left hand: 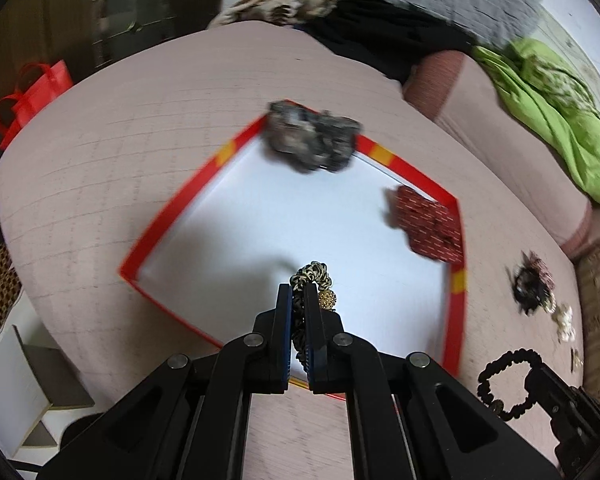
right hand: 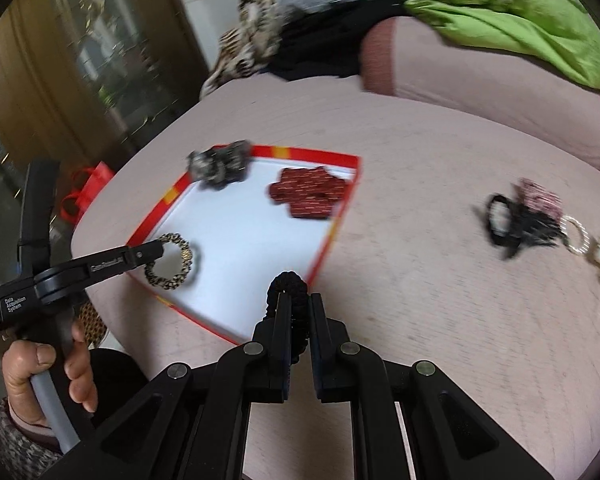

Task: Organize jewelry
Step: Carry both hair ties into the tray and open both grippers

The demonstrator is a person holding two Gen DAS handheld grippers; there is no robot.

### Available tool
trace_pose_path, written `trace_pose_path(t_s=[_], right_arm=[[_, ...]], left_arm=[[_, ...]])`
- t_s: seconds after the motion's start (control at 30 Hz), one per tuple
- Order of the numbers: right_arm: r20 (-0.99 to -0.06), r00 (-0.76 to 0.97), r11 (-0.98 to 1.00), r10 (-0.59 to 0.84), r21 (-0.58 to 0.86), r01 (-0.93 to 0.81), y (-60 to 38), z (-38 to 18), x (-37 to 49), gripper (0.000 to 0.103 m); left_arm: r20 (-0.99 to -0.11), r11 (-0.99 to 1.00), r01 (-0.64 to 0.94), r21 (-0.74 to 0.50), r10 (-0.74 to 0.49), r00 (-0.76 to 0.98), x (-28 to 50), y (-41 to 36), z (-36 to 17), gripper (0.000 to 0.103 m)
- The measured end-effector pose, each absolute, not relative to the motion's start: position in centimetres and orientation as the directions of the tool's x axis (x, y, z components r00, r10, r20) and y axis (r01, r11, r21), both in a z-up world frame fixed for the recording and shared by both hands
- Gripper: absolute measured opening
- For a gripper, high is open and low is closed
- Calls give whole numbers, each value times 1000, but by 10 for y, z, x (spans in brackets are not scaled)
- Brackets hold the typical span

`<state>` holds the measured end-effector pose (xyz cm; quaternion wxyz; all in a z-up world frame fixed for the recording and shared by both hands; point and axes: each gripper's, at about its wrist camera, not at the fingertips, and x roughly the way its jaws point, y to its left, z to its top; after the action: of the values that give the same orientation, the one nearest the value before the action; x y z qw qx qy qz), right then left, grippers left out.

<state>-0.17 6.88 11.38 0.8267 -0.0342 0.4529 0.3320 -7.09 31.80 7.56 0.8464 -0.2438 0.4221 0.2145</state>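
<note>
The left gripper point(left hand: 298, 292) is squeezed tight on a black-and-gold hair ring point(left hand: 312, 280) with a little gold ball on it, and it holds the ring over the near part of the red box point(left hand: 172, 216). The right gripper point(right hand: 299, 300) is squeezed tight on a black bead ring point(right hand: 288, 284), just above the near edge of the red box point(right hand: 332, 236). The box has a white floor and lies on a pink bed point(right hand: 440, 320). Inside the box, at its far corner, sits a fluffy grey scrunchie point(left hand: 312, 142). A dark red scrunchie point(left hand: 426, 222) lies inside too, by the box's right wall. Out on the bed, well to the right of the box, lies a small pile of black hair ties point(right hand: 516, 220) with a pearl ring point(right hand: 576, 234) beside it. A hand point(right hand: 40, 376) holds the left gripper's handle, to the left of the box.
</note>
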Motion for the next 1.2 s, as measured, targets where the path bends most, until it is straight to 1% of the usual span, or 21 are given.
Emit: trace_pose_path(t_s=[0.13,0.3,0.4,0.53,0.67,0.77,1.03,1.2], right_arm=[[-782,346,760,518,235,-605,97,106,0,9],[-798,317,759,512,248,-603,117,94,8,9],[-804,324,764,499,232,-602,128,91,19,9],[-803,334,772,493,227,-594,142,90,36,9],[-803,337,779,491,231,-583,156,88,56,9],[-805,327,781,495,247,-573,168,83,69,9],[-810,281,767,514,287,-574,207,66,93,9],[-813,285,767,508,277,-578,232,60,110,9]], left_arm=[[-820,774,-593,-220,183,543,-73,334,70,5],[-821,760,-601,-247,165,546,-70,347,66,5],[-808,765,-582,-276,143,572,-56,353,72,5],[-799,791,-555,-258,148,583,-30,354,77,5],[-805,814,-529,-240,137,577,2,358,73,5],[-819,808,-538,-240,129,559,19,369,65,5],[-838,781,-575,-243,130,530,32,401,52,5],[-843,780,-579,-238,130,522,37,407,48,5]])
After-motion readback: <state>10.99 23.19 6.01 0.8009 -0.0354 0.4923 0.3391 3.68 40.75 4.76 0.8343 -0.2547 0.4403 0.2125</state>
